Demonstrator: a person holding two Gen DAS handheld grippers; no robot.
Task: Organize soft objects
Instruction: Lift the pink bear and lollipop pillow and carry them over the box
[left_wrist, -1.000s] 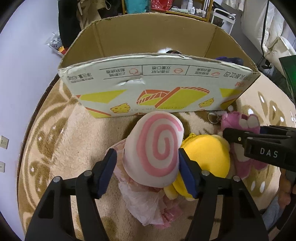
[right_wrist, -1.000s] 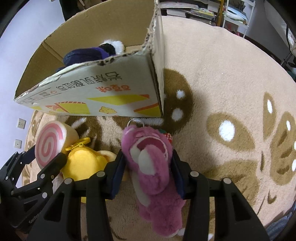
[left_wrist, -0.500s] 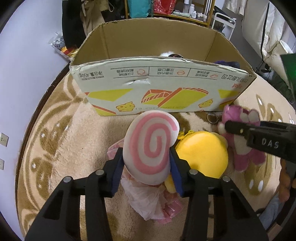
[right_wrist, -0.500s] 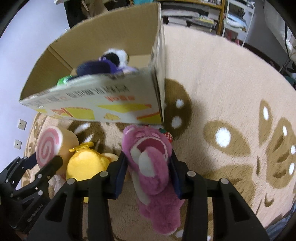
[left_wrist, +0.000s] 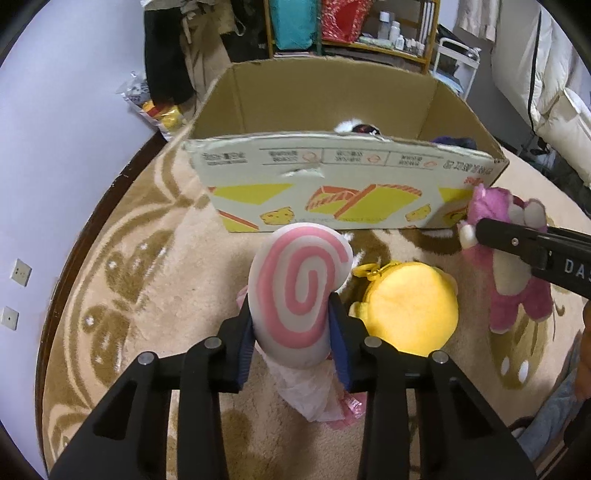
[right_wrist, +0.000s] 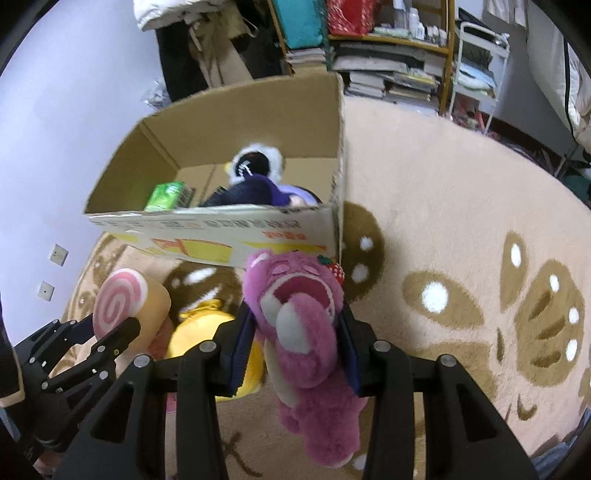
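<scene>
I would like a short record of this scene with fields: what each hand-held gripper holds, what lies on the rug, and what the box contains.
left hand-held gripper: jaws have just been closing, shut on the pink swirl plush
right hand-held gripper: shut on the pink bear plush
on the rug: yellow plush, between the two held toys
cardboard box: open top, standing on the rug
inside the box: black-and-white plush, dark purple plush, green packet

Beige rug (right_wrist: 461, 206) with brown motifs and white dots covered the floor. Wooden shelf (right_wrist: 388, 37) at the back held bottles, with stacked books (right_wrist: 384, 81) below. White wire cart (right_wrist: 480, 55) stood beside it. Two wall sockets (left_wrist: 20, 272) on the lilac wall (left_wrist: 55, 147). Crinkled snack bags (left_wrist: 147, 107) lay near the wall.
</scene>
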